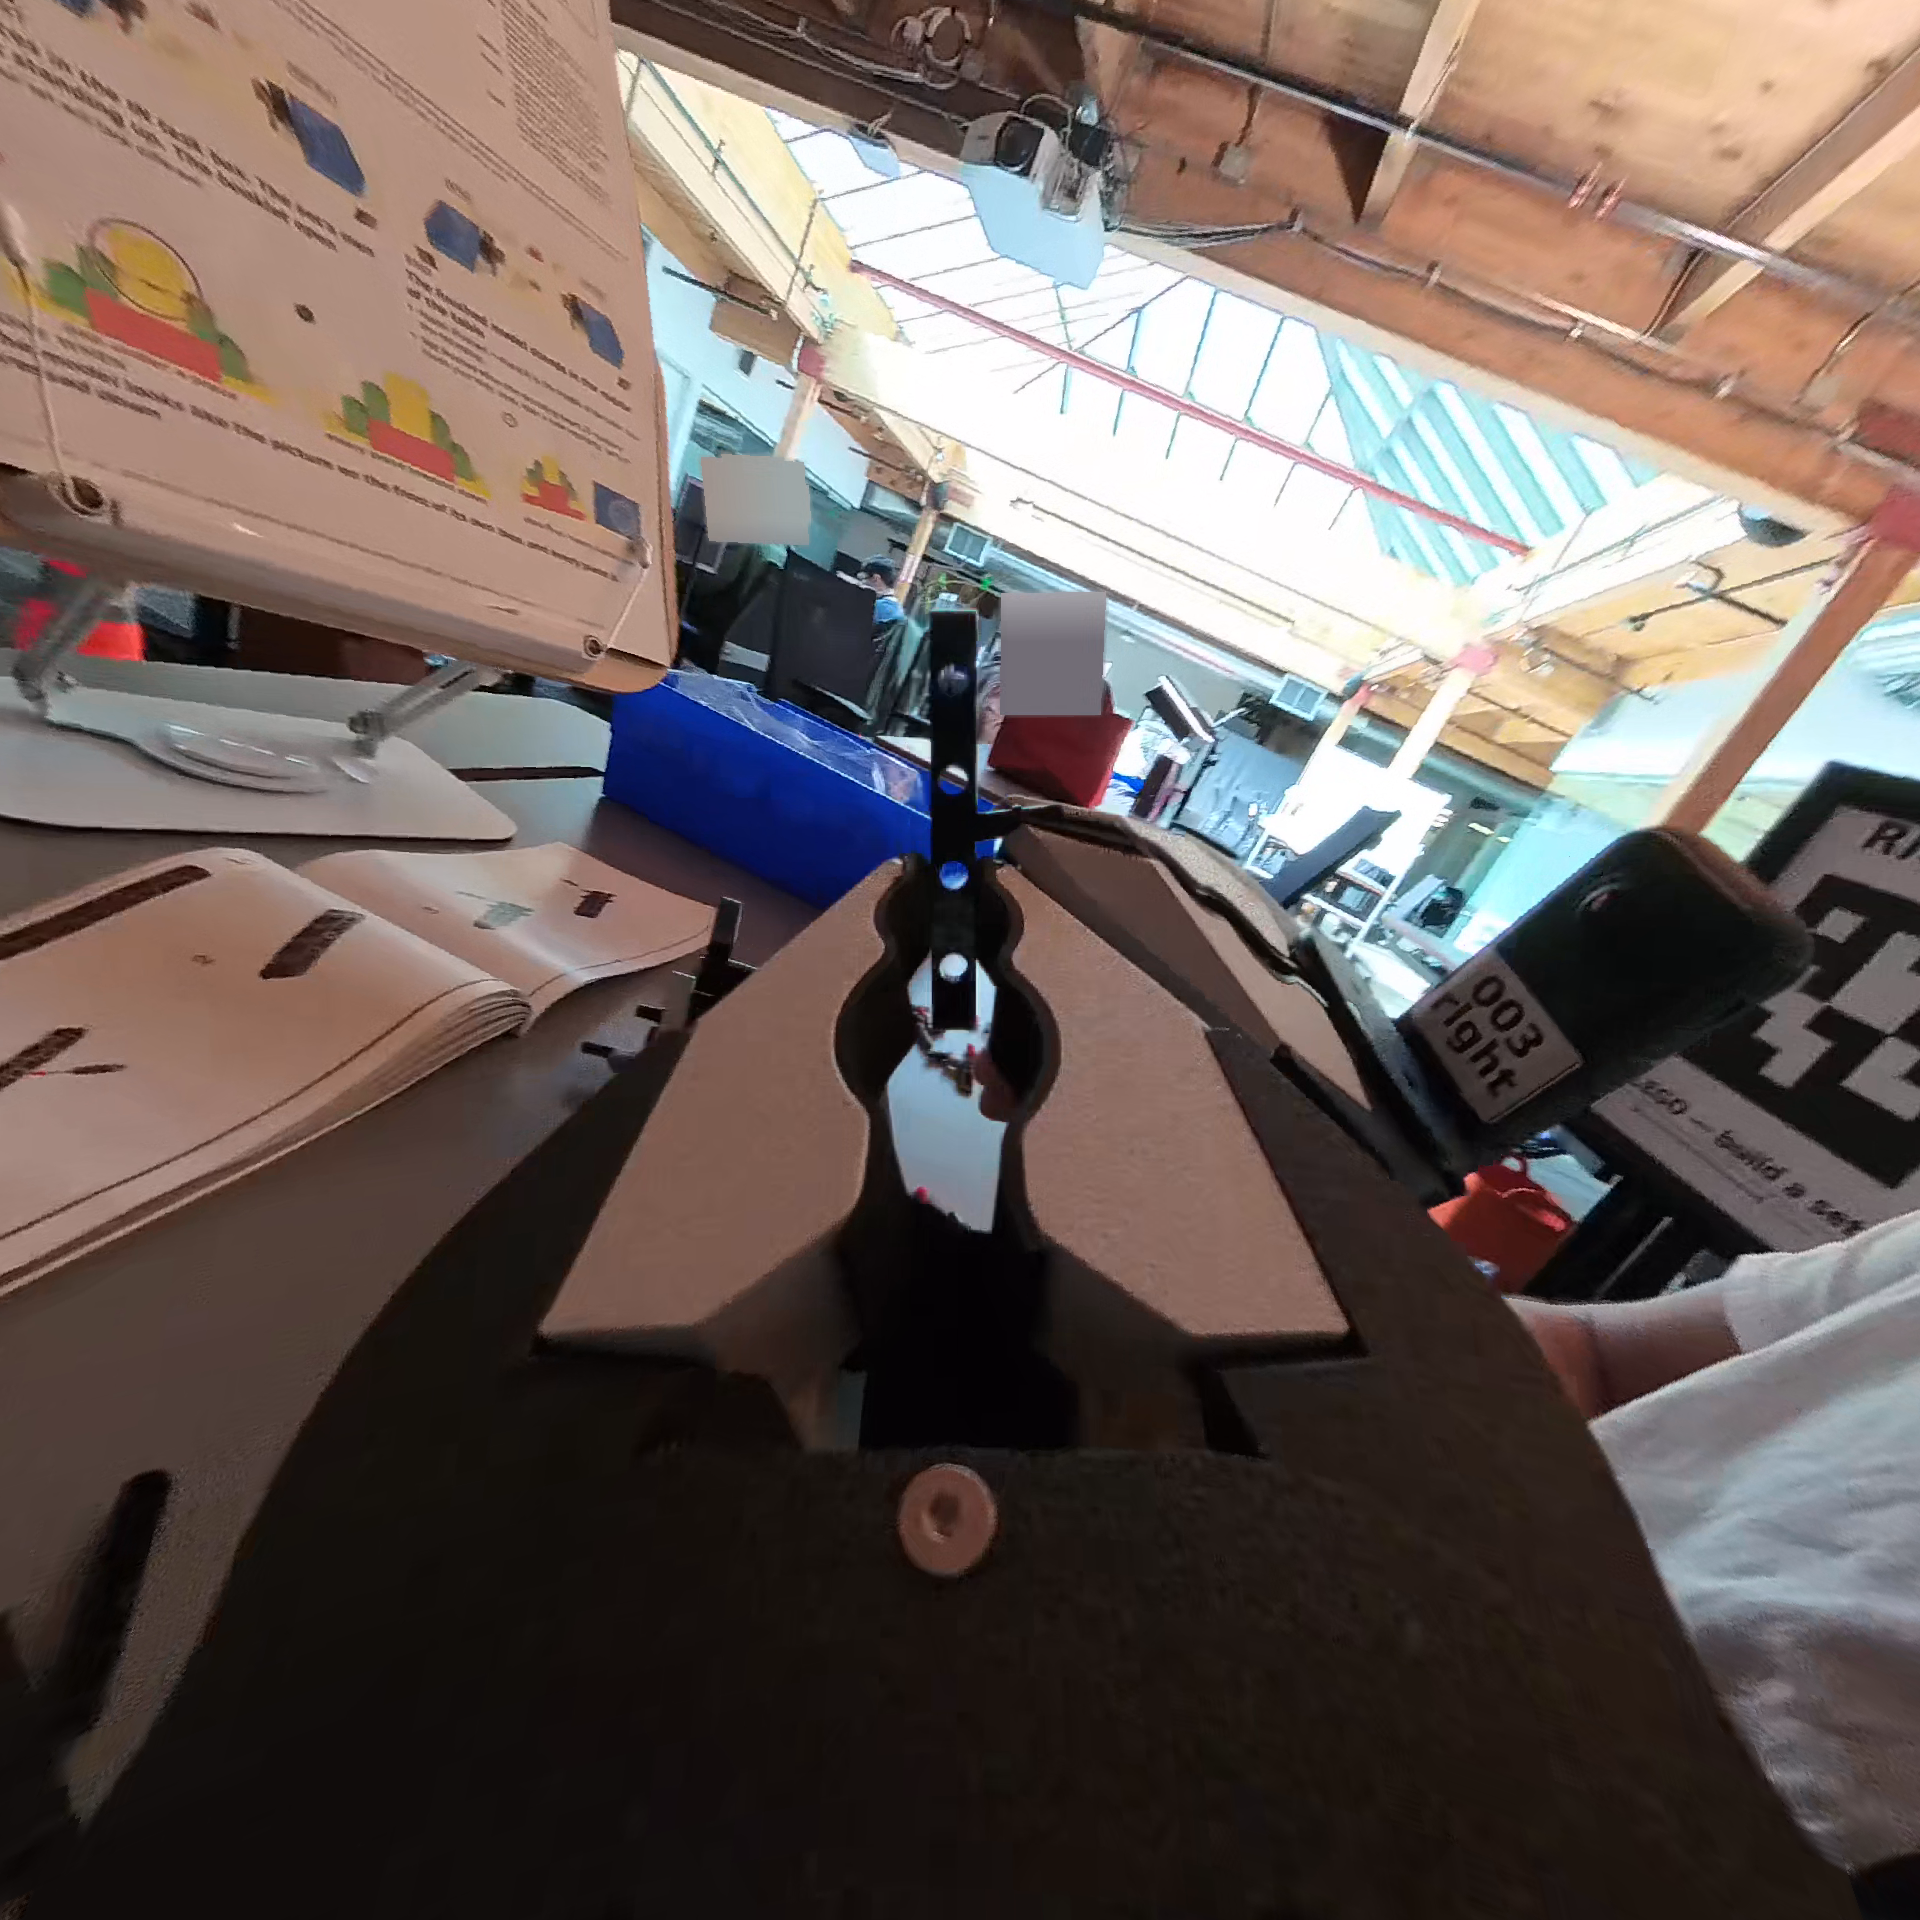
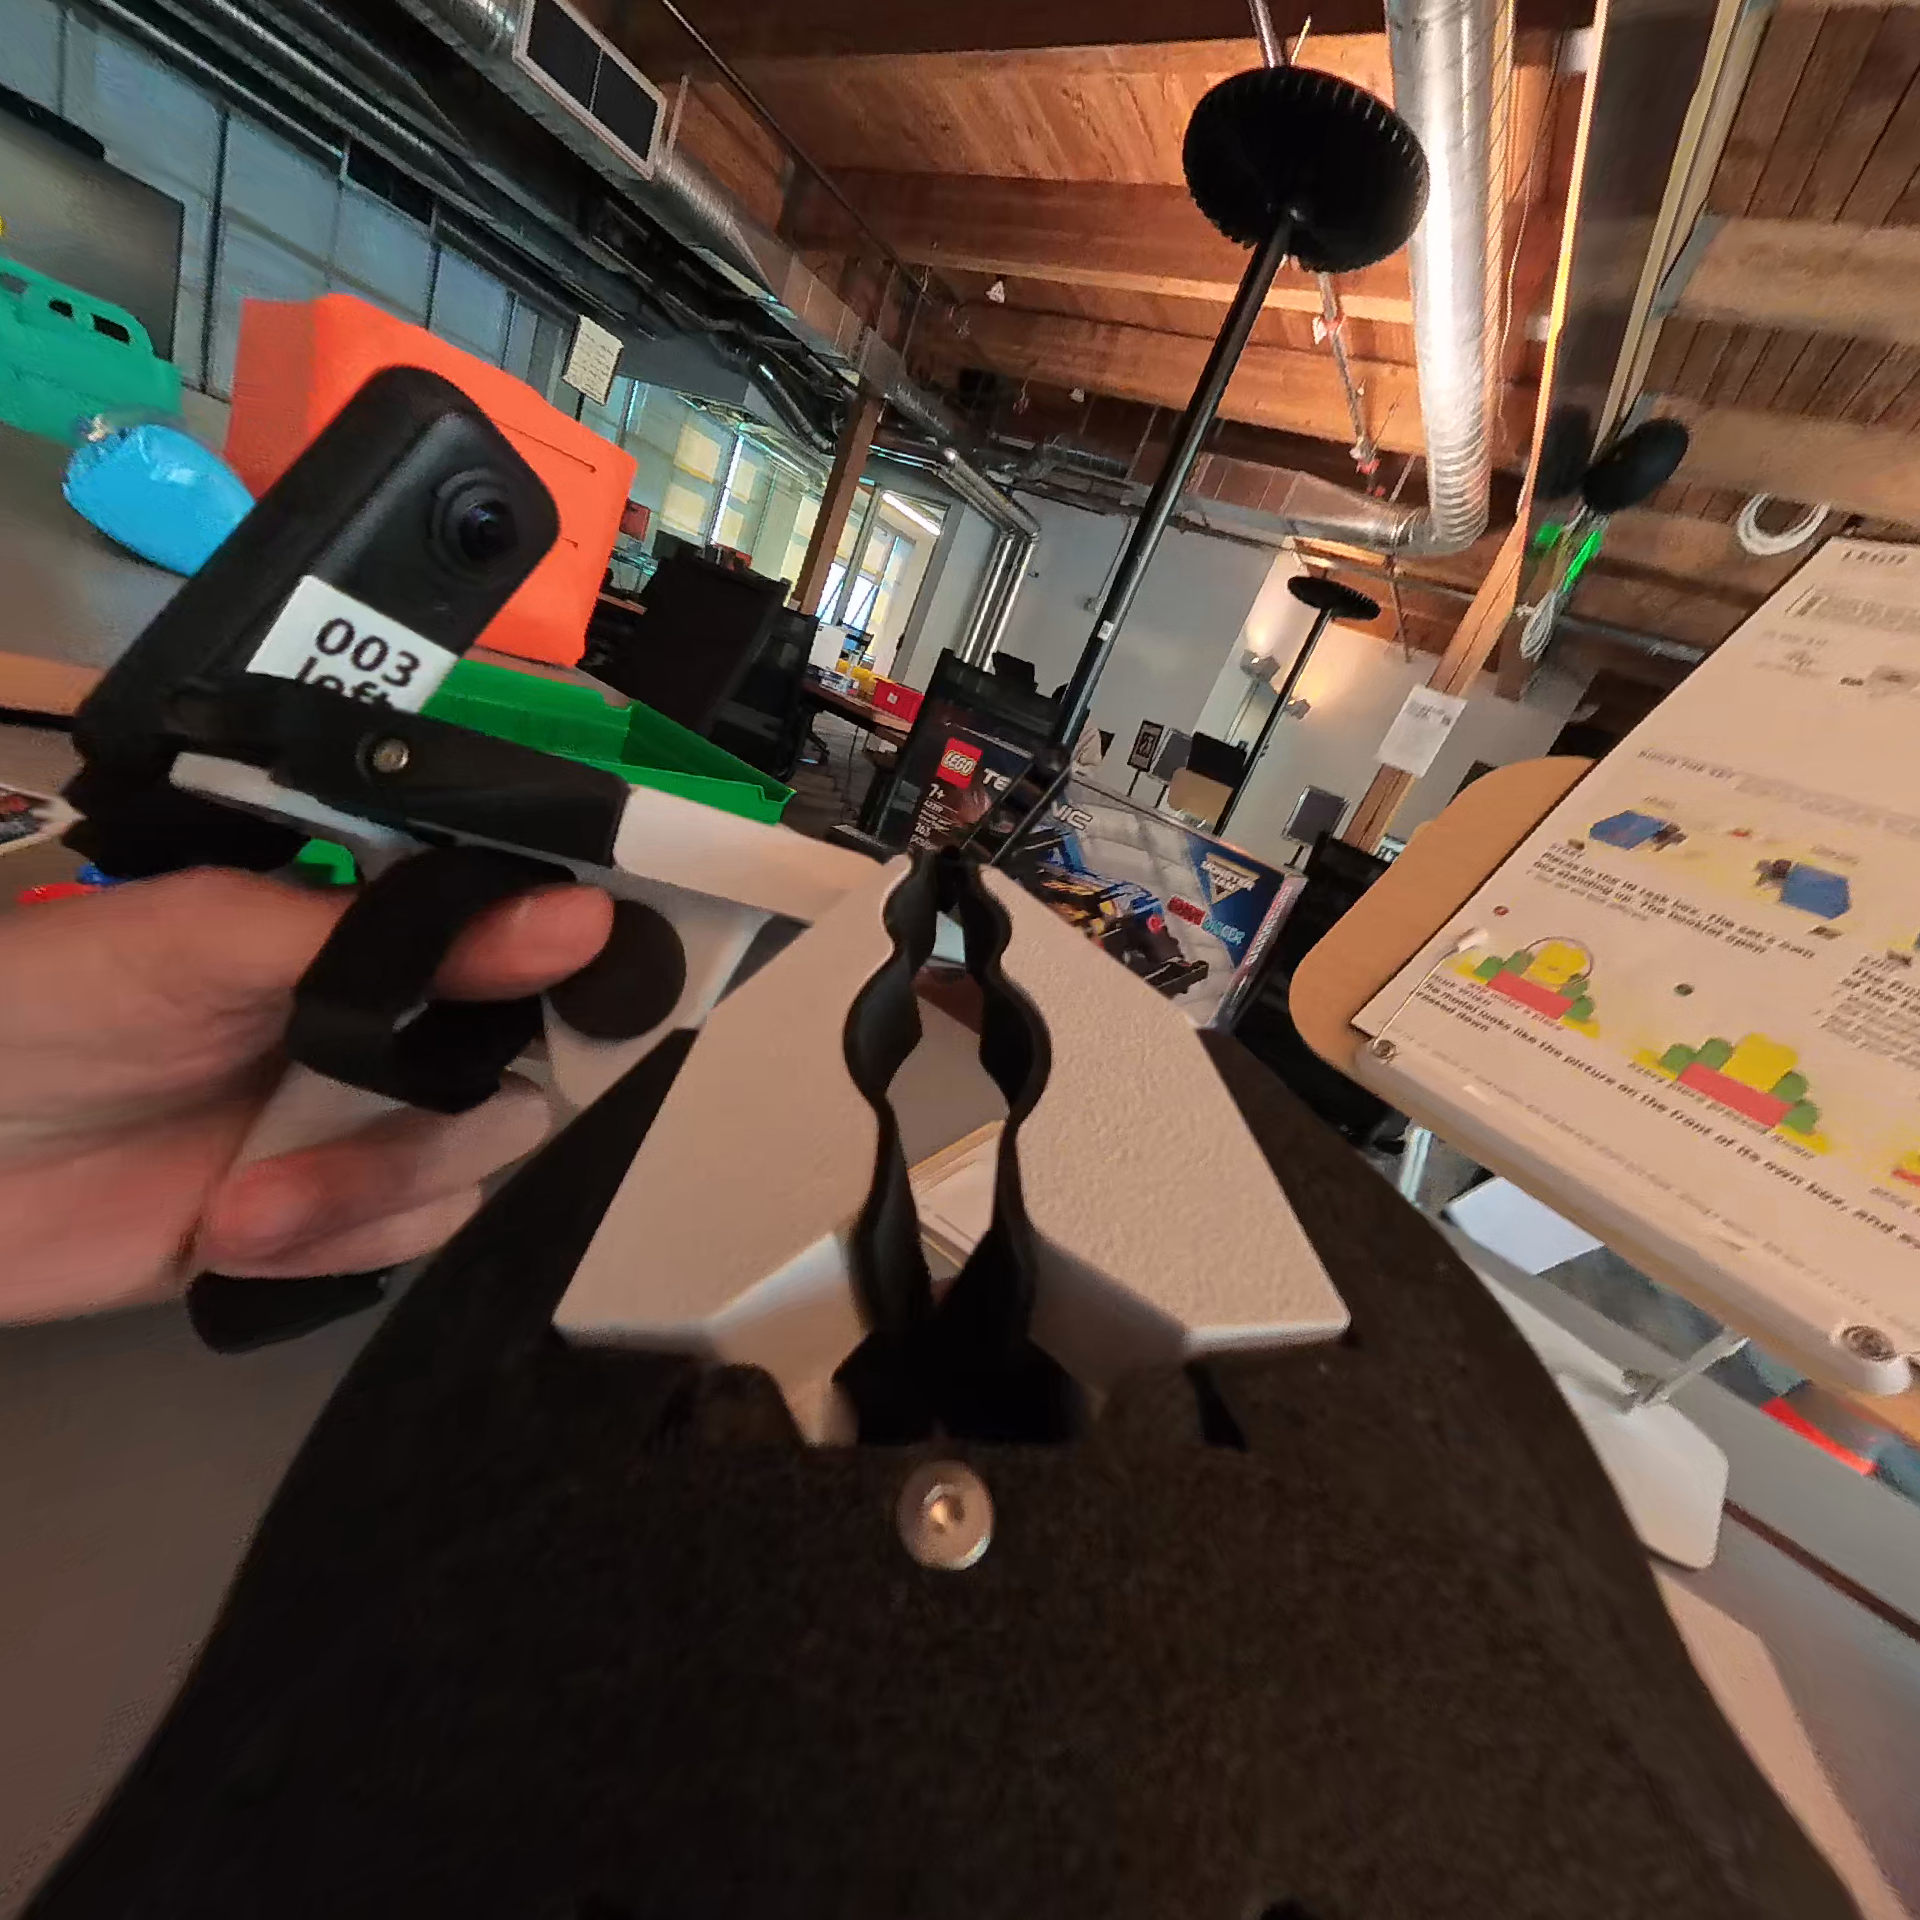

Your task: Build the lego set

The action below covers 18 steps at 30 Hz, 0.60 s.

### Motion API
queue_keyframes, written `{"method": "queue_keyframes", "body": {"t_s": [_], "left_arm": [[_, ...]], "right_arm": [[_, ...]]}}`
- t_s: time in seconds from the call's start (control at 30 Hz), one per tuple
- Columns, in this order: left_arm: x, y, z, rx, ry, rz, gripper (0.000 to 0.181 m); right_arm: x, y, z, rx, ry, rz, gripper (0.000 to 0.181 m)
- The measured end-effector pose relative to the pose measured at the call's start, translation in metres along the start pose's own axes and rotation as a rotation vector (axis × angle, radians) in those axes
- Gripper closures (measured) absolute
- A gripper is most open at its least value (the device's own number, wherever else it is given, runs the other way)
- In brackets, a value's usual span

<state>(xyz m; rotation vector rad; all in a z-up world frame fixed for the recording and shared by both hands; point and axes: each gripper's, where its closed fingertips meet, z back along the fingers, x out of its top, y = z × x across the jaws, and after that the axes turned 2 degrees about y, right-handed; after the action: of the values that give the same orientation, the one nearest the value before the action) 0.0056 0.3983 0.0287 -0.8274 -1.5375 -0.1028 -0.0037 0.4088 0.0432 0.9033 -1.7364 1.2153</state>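
Two grippers are holding parts aloft. From the left wrist, the left gripper (image 1: pixel 951 935) is clamping a black holed beam (image 1: pixel 953 821) upright, long axis vertical, above the table's near edge. From the right wrist, the right gripper (image 2: pixel 945 873) is pinching a thin rod (image 2: pixel 1164 520) capped by a gear (image 2: pixel 1304 166), tilting up-right; pinched only at its tip, it could pivot and slip.

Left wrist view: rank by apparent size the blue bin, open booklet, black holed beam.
1. Open booklet, largest, though it lies nearest the camera.
2. Blue bin.
3. Black holed beam, a thin strip upright in the left tongs.
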Motion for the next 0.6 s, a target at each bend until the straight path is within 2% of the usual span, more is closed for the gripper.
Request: {"method": "queue_keyframes", "body": {"t_s": [0.1,0.37,0.6], "left_arm": [[-0.0013,0.0002,0.0004,-0.015,0.005,0.006,0.175],[0.0002,0.0008,0.0014,0.028,0.007,-0.109,0.176],[0.0007,0.0013,0.0012,0.050,0.021,-0.140,0.175]], "right_arm": [[-0.0008,0.0002,0.0010,-0.004,-0.001,0.032,0.178],[-0.0025,0.0013,0.0004,0.016,-0.010,-0.050,0.178],[0.0006,-0.0001,0.0010,-0.034,-0.008,0.096,0.177]]}}
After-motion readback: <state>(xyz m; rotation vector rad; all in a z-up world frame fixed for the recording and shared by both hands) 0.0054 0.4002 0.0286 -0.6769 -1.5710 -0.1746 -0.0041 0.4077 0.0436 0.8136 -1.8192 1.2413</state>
